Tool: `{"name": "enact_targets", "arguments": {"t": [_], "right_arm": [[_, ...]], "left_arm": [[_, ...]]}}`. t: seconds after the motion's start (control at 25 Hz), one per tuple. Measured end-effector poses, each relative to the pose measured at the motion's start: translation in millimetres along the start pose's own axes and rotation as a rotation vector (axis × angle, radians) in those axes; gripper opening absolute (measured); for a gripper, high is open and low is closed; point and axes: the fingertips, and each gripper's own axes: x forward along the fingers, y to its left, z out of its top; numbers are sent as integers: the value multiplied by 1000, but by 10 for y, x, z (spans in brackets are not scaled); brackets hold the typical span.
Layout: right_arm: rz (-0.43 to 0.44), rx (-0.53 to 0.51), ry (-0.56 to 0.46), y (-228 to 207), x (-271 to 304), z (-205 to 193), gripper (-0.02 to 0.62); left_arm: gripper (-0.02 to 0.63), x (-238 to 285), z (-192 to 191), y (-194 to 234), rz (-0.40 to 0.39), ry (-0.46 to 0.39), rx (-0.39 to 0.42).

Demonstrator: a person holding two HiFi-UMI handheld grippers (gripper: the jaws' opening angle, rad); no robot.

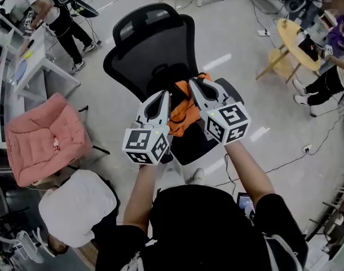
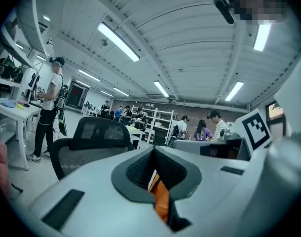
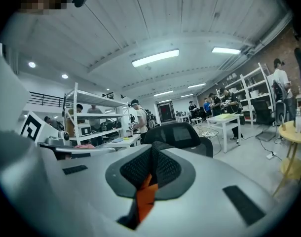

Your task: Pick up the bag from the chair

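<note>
Left hand-held gripper [image 1: 162,101]: jaws closed on a fold of orange fabric, confirmed in the left gripper view, where the strip [image 2: 161,201] is pinched between the pads. Right hand-held gripper [image 1: 195,88]: likewise clamped on orange fabric [image 3: 144,196] in its own view. Both stand close together over the seat of the black mesh chair [image 1: 152,44], left one slightly nearer the person. The bag [image 1: 183,114] hangs or bunches between and beneath the two, above the seat, right of its centre. Whether its bottom has cleared the seat cannot be told from these views. Assessment: the grasp is made and the step in hand is the lift. Recommended practice: raise both grippers together and level, so that neither pinch carries the whole load. Draw the bag up and toward the near side, away from the backrest. Each hold appears to be on thin fabric only, so a jerk risks slippage. A slow, even rise is advised.
</note>
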Motion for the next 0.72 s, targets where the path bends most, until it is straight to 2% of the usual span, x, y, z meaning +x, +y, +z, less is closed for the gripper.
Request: {"name": "enact_targets", "arguments": {"t": [0.48,0.72], "right_arm": [[64,-61,-88,261,-629,433,2],[85,-76,-121,304,-998,542,2]], "left_arm": [[9,-396,372,-636,25,-111,73],[9,-579,428,-926,42,-141,97]]}}
